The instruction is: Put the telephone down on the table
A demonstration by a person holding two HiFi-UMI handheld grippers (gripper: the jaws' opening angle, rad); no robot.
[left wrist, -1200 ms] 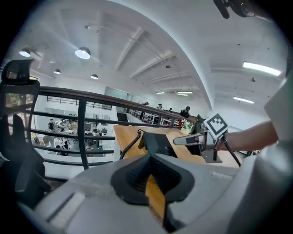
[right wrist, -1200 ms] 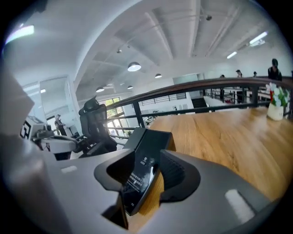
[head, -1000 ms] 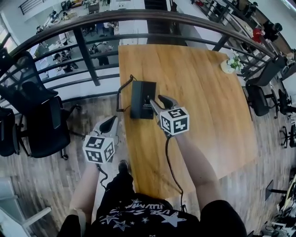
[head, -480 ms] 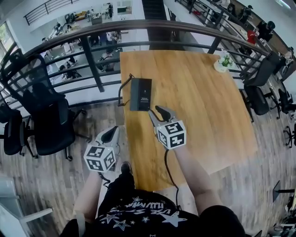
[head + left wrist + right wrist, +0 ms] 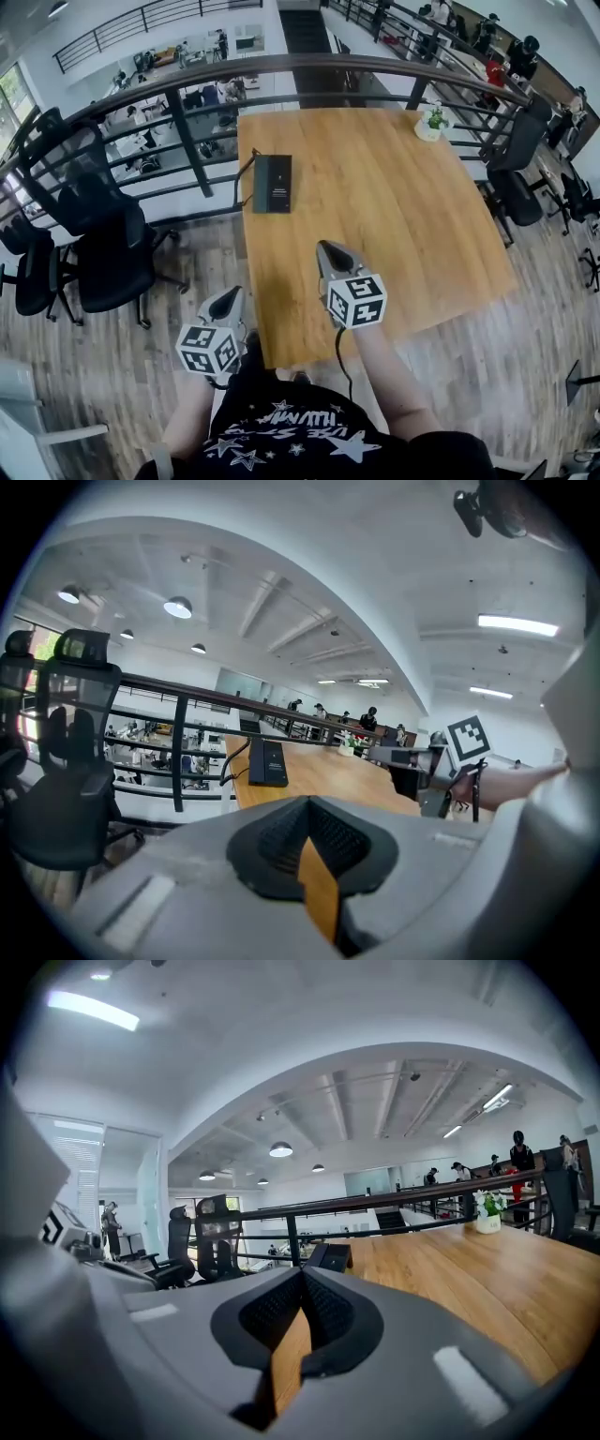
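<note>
You're drawing back toward the table's [image 5: 412, 225] near edge, right gripper [image 5: 330, 249] jaws just closing empty, left gripper [image 5: 228, 299] jaws together; the telephone [image 5: 273, 183] is lying released near the far-left corner.

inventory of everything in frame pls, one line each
table: 1, light wood, centre, next to the railing
telephone: 1, black, flat on the table near its far left edge
cord: 1, black, off the table edge beside the telephone
potted plant: 1, green in a white pot, table's far right corner
railing: 1, black, curving behind the table
office chairs: several, black, left of the table; more at right
floor: grey-brown wood planks
people: several, small, beyond the railing
left gripper: 1, grey, shut, empty, off the table's near left edge
right gripper: 1, grey, jaws just closed, empty, over the table's near part
person's arms: 2, bottom, one behind each gripper
</note>
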